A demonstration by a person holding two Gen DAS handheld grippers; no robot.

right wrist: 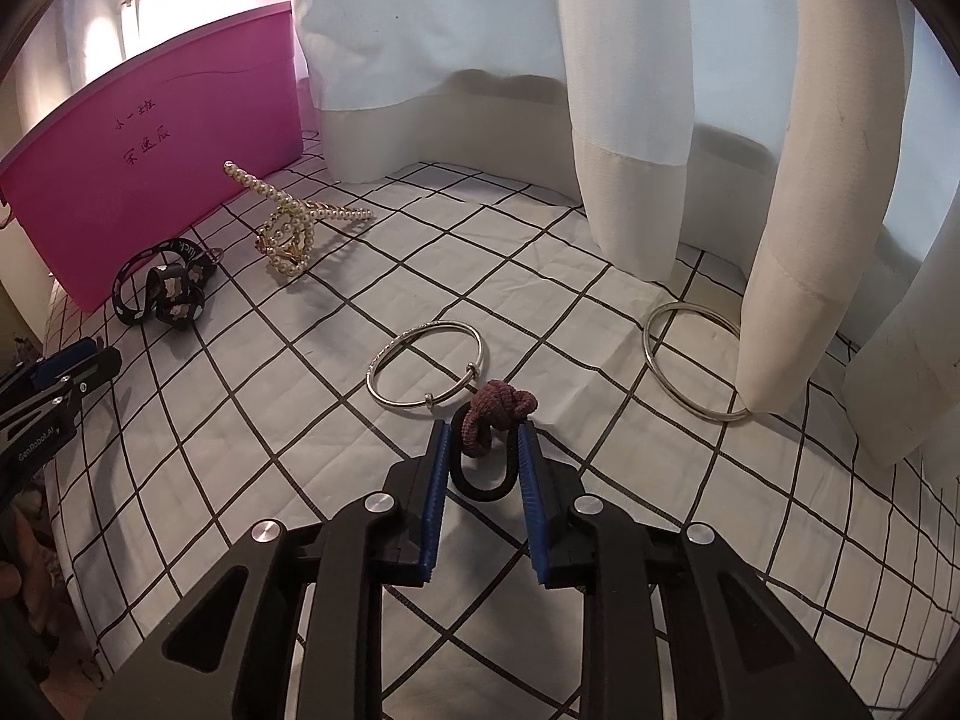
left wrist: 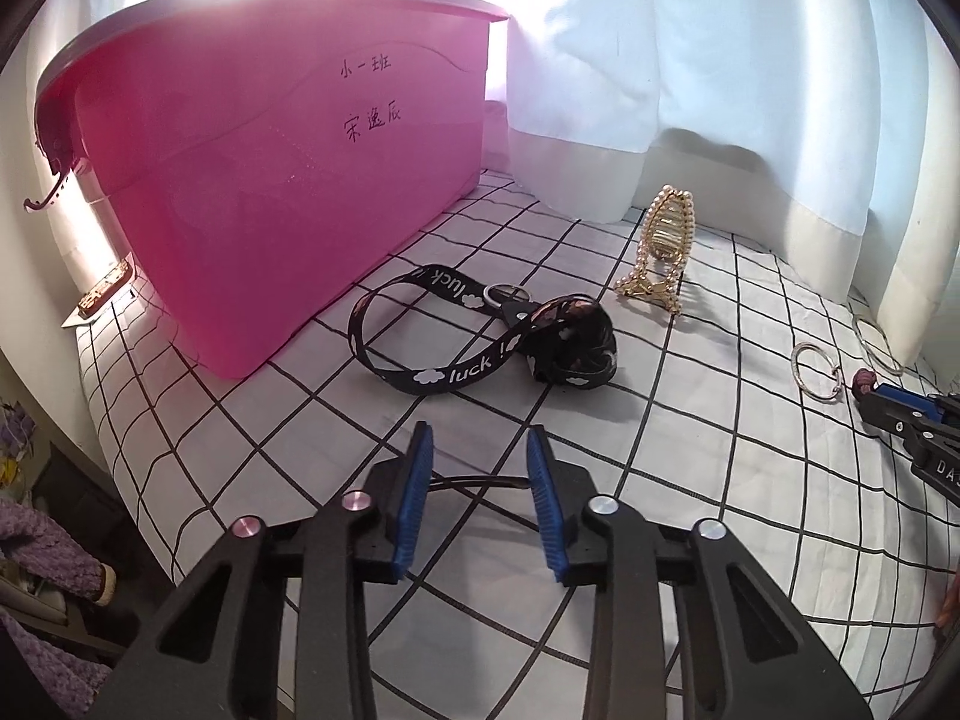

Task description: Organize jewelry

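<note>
Home bedroom: checked bedsheet [right wrist: 600, 312], white curtains [right wrist: 480, 30], pink storage box [left wrist: 270, 180].

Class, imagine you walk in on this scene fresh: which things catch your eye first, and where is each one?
The big pink storage box dominates the far left of the checked cloth, with a black "luck" strap lying just in front. A gold pearl hair clip stands near the white curtain. Nearest, the right gripper is shut on a hair tie beside a silver bangle.
</note>
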